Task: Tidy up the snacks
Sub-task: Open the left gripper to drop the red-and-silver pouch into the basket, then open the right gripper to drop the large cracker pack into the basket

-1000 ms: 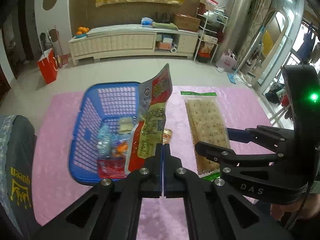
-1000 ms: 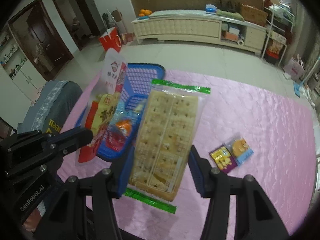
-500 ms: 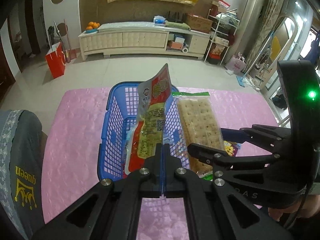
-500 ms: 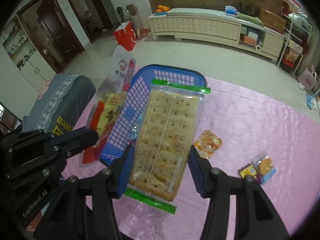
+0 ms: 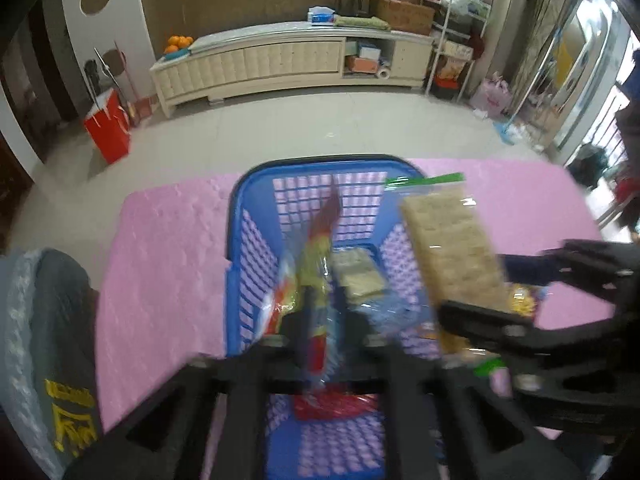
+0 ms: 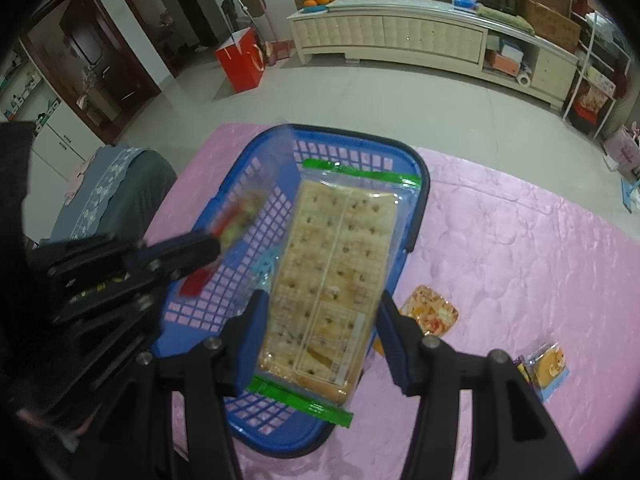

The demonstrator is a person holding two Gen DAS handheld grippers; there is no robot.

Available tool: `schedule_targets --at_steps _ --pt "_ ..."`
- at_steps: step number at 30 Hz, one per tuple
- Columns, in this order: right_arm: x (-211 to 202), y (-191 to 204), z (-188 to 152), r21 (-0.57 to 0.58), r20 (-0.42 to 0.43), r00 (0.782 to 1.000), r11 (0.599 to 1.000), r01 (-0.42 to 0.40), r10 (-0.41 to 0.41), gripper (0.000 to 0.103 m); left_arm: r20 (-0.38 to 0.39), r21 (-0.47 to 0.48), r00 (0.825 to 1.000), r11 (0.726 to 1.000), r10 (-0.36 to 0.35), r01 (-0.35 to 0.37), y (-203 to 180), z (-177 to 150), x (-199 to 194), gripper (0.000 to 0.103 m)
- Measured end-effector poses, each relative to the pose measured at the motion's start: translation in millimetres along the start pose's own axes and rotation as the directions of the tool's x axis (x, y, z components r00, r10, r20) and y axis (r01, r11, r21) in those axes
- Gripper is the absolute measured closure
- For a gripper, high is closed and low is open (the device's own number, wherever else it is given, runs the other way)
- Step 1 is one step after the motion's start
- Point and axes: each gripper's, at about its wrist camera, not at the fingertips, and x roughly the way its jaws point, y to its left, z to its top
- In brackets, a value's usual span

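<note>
Your left gripper (image 5: 324, 332) is over the blue basket (image 5: 240, 216), its fingers spread apart with the red and yellow snack bag (image 5: 316, 264) standing blurred in the gap between them; whether either finger touches the bag you cannot tell through the blur. The bag points down into the basket, above a small pale packet (image 5: 358, 276), some clear blue wrapping (image 5: 388, 312) and a red packet (image 5: 332, 406) lying on the basket floor. Your right gripper (image 6: 320, 320) is clenched on the cracker pack (image 6: 332, 280), one blue pad on each long edge, and it holds the pack tilted over the right side of the basket, the green-sealed far end reaching the basket's far rim (image 6: 348, 134). From the left wrist view that same cracker pack (image 5: 452, 256) sits just right of the snack bag, lifted above the basket's right wall. The basket stands on the pink cloth (image 6: 520, 248) that covers the desk. To the right of the basket, on the cloth, an orange snack packet (image 6: 434, 312) lies near your right gripper's finger, and farther right a small blue and yellow packet (image 6: 546, 366) lies well apart from the basket. A grey cushion (image 5: 52, 320) with yellow lettering sits at the left edge of the cloth.
</note>
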Motion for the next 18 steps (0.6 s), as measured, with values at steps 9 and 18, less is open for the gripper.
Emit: schedule_targets --at_steps 9,18 --pt "-13 6 3 0.003 0.016 1.000 1.000 0.014 -0.014 0.045 0.031 -0.066 0.999 0.998 -0.024 0.026 27 -8 -18 0.046" --pt "-18 28 17 -0.030 0.030 1.000 1.000 0.003 -0.002 0.045 0.042 -0.102 0.999 0.995 -0.015 0.019 47 -18 -41 0.046"
